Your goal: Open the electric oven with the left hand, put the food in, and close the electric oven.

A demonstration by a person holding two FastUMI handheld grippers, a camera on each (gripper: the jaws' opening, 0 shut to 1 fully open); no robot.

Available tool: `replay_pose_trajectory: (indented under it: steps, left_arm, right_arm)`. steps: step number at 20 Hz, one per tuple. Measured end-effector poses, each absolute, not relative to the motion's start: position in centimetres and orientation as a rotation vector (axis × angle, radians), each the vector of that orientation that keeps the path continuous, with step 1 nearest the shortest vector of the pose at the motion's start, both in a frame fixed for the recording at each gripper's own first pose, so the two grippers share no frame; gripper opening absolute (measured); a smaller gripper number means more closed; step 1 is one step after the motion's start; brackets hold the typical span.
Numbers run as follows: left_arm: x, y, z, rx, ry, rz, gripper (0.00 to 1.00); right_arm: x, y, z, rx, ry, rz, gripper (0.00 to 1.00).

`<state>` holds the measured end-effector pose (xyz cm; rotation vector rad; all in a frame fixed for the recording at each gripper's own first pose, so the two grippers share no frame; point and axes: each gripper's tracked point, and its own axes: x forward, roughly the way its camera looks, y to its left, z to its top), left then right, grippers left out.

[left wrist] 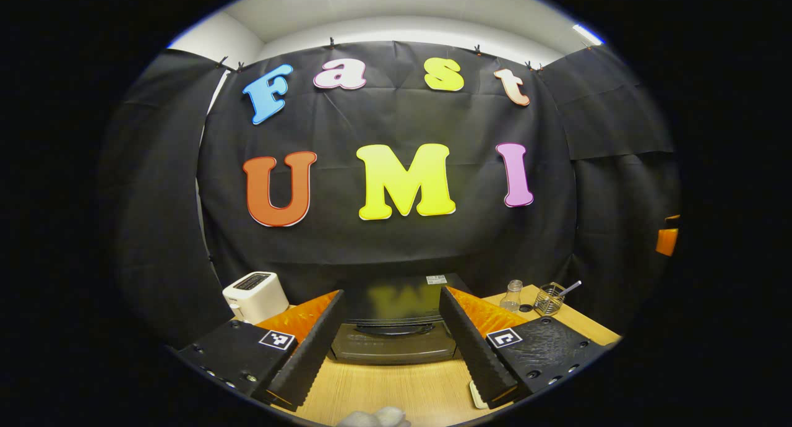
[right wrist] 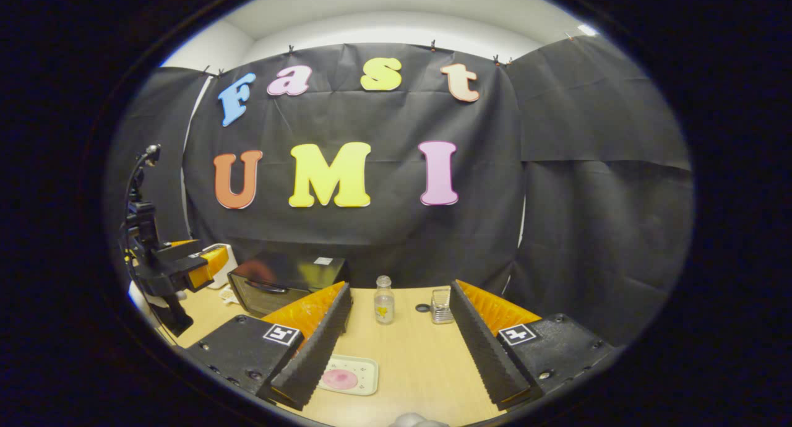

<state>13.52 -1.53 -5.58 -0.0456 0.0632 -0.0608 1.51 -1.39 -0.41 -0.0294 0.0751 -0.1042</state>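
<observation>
Left gripper (left wrist: 391,346) spread apart, empty, aimed straight at closed electric oven (left wrist: 396,328) near table (left wrist: 396,390) rear edge; door handle (left wrist: 396,329) lying crosswise dead ahead. Food tray (right wrist: 349,375) at front edge by right gripper (right wrist: 399,353), likewise spread.

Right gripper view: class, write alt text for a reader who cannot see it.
The right gripper is open above a wooden table, its fingers framing a small bottle and a wire rack. A tray with pink food lies near its left finger. Farther left, the closed oven stands behind the left gripper.
</observation>
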Motion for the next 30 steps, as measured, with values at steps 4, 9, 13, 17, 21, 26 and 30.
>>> replay_pose_trajectory:
  steps: [4,9,13,17,21,26,30]
  left_arm:
    - [18.6,-1.8,-9.4,-0.044,0.108,-0.074,0.96]
    - [23.1,-2.2,-15.0,-0.035,0.195,-0.083,0.97]
    - [24.3,-2.9,-18.6,-0.035,0.278,-0.101,0.97]
    - [24.4,-3.0,-18.6,-0.046,0.266,-0.096,0.96]
    - [22.8,-2.9,-18.8,-0.047,0.27,-0.095,0.97]
    - [19.9,-3.0,-19.5,-0.041,0.256,-0.101,0.96]
    - [17.2,-3.0,-20.6,-0.042,0.277,-0.103,0.96]
  right_arm:
    - [-1.2,-3.3,-0.7,-0.039,0.099,-0.202,1.0]
    - [-4.4,-4.3,-2.3,-0.049,0.154,-0.303,1.0]
    - [-5.6,-4.5,-3.3,-0.037,0.19,-0.342,0.99]
    - [-5.5,-4.7,-4.2,-0.025,0.211,-0.341,1.0]
    - [-5.2,-4.5,-4.1,-0.011,0.204,-0.328,1.0]
    - [-5.6,-4.1,-4.4,-0.012,0.204,-0.303,1.0]
    - [-6.1,-3.4,-4.7,-0.004,0.209,-0.279,1.0]
